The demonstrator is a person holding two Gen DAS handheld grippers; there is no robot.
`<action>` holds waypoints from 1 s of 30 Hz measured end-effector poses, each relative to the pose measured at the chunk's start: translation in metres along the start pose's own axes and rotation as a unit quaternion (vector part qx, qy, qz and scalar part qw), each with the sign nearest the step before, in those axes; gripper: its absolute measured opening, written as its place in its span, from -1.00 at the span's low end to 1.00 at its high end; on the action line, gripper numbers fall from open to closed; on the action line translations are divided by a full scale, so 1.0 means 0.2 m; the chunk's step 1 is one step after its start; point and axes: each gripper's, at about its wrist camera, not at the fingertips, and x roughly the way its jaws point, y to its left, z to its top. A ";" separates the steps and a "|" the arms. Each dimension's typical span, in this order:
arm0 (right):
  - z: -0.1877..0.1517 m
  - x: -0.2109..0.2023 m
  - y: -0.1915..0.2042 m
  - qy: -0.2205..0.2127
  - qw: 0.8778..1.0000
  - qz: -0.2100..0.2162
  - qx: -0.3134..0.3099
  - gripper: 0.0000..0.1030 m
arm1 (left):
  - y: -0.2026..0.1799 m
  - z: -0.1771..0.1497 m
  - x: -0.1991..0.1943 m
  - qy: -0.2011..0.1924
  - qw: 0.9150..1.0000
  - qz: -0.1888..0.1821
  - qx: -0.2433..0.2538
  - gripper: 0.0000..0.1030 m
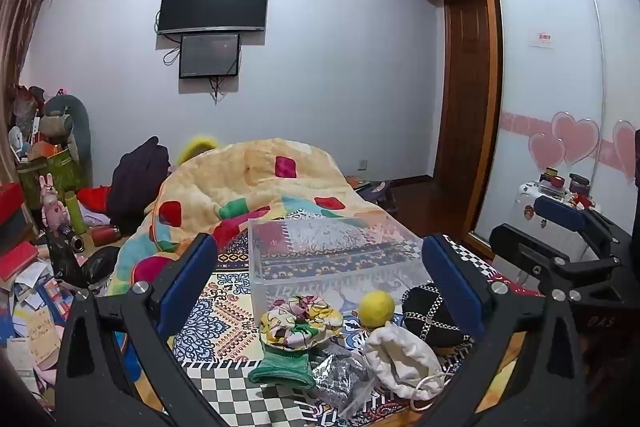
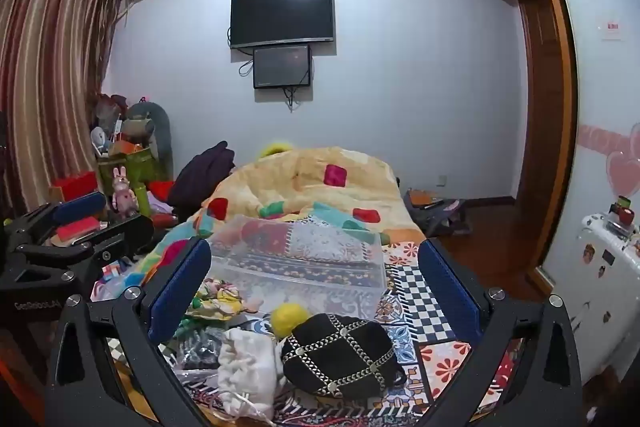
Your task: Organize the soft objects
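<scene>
Soft things lie on the patterned bedspread in front of a clear plastic box (image 1: 332,255): a floral scrunchie (image 1: 300,321), a green knit piece (image 1: 282,367), a silvery plastic bag (image 1: 340,379), a white drawstring pouch (image 1: 404,363), a yellow ball (image 1: 376,308) and a black studded pouch (image 1: 432,315). My left gripper (image 1: 320,267) is open and empty, above the pile. My right gripper (image 2: 316,275) is open and empty, above the black pouch (image 2: 340,355), the white pouch (image 2: 248,367), the ball (image 2: 288,319) and the scrunchie (image 2: 216,299). The box (image 2: 296,255) is beyond them.
A bunched colourful quilt (image 1: 248,187) lies behind the box. Cluttered books, boxes and toys (image 1: 40,227) fill the left side. A wardrobe with sliding doors (image 1: 552,67) and a white cabinet (image 2: 600,267) stand on the right. The other gripper shows at each view's edge.
</scene>
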 end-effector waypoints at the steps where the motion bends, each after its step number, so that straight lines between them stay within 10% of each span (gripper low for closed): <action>1: 0.00 0.00 0.00 0.001 1.000 0.002 0.002 1.00 | 0.00 0.00 0.00 -0.001 1.000 0.000 0.000 1.00; 30: 0.00 -0.02 -0.01 -0.002 1.000 0.007 0.020 1.00 | -0.01 0.00 0.00 -0.015 1.000 -0.001 0.005 1.00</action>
